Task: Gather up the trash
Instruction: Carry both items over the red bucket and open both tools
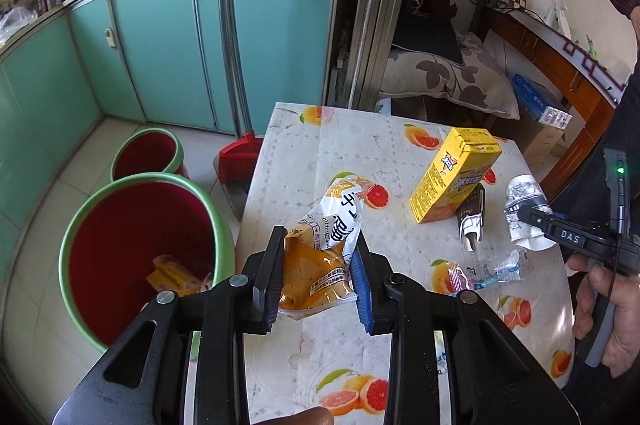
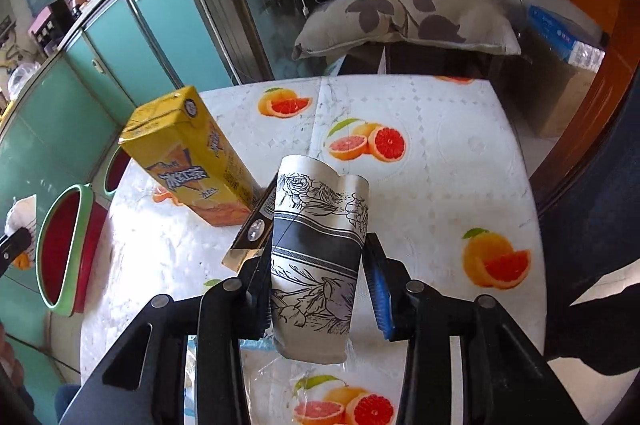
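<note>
- The orange snack wrapper (image 1: 320,257) is pinched between the pads of the left tool (image 1: 316,275), lifted clear of the desk (image 1: 320,145); its long axis runs up and away from the fingers, crumpled top flopping forward.
- The red bin with a green rim (image 1: 140,257) sits on the floor just left of that tool, below desk level, with yellow packaging already inside. By my reading the coming move is a short swing left and a release; the left hand is the nearer one.
- The right tool (image 2: 316,289) is clamped on a squashed paper cup (image 2: 316,257) with black flower drawings, standing roughly upright between the fingers.
- Left on the desk: a yellow drink carton (image 2: 192,161) lying tilted, a dark small wrapper (image 2: 256,225) beside it, and a clear plastic wrapper (image 1: 492,271) nearer the front edge.
- The desk wears a fruit-print cloth. Around it are teal cabinets (image 1: 160,37), a red broom (image 1: 236,153) and a second bin (image 1: 148,153).
</note>
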Tool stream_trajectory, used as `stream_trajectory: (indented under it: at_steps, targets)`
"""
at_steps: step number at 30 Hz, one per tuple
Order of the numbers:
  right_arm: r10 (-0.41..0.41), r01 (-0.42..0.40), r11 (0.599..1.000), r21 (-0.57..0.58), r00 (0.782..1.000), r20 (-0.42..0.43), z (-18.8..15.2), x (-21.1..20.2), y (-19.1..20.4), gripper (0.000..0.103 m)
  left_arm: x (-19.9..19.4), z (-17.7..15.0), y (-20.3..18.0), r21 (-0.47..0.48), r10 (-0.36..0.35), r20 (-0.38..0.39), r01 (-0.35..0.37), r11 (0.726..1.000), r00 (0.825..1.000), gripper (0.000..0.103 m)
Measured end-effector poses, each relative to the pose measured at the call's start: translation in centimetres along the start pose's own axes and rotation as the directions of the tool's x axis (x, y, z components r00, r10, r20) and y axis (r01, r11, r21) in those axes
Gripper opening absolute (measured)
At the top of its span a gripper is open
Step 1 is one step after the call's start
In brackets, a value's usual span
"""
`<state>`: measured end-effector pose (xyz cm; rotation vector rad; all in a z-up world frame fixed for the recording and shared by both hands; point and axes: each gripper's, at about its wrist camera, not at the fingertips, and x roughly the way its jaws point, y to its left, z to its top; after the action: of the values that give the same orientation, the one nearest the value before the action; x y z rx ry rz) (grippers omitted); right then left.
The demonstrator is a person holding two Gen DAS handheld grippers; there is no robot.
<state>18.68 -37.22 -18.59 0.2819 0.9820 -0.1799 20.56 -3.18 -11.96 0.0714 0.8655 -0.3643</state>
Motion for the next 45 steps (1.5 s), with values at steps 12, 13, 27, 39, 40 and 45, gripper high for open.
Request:
stream_trajectory:
  at_steps: [12,13,27,39,40,45]
  targets:
    - [0.119,-0.091,0.970,-0.225,0.986,0.113,1.0,-7.3,10.6,0.037,-2.9,-0.2,7.8,-0.125,0.127,0.054,-0.120,0.985,0.990,0.029]
    - [0.136,-0.106,0.964,-0.242,0.984,0.113,1.0,-7.4,11.8,0.037,-2.9,-0.2,8.6,-0.134,0.140,0.051,-0.132,0.982,0.989,0.029]
    - [0.300,-0.244,0.884,-0.398,0.950,0.084,0.6,-7.6,26.9,0.037,1.4,-1.7,16.6,-0.217,0.202,-0.030,-0.204,0.955,0.979,0.034]
    - [0.331,-0.265,0.842,-0.470,0.941,0.062,0.8,-6.2,32.6,0.037,1.0,-3.3,19.8,-0.290,0.223,-0.034,-0.223,0.931,0.974,0.076]
    - [0.342,-0.275,0.835,-0.476,0.938,0.058,0.8,-6.1,33.2,0.037,0.7,-3.3,20.3,-0.300,0.235,-0.029,-0.232,0.925,0.972,0.077]
    - [0.386,-0.323,0.793,-0.517,0.922,0.015,0.6,-4.4,36.8,0.037,-3.0,-4.2,23.0,-0.364,0.323,0.011,-0.297,0.882,0.946,0.087]
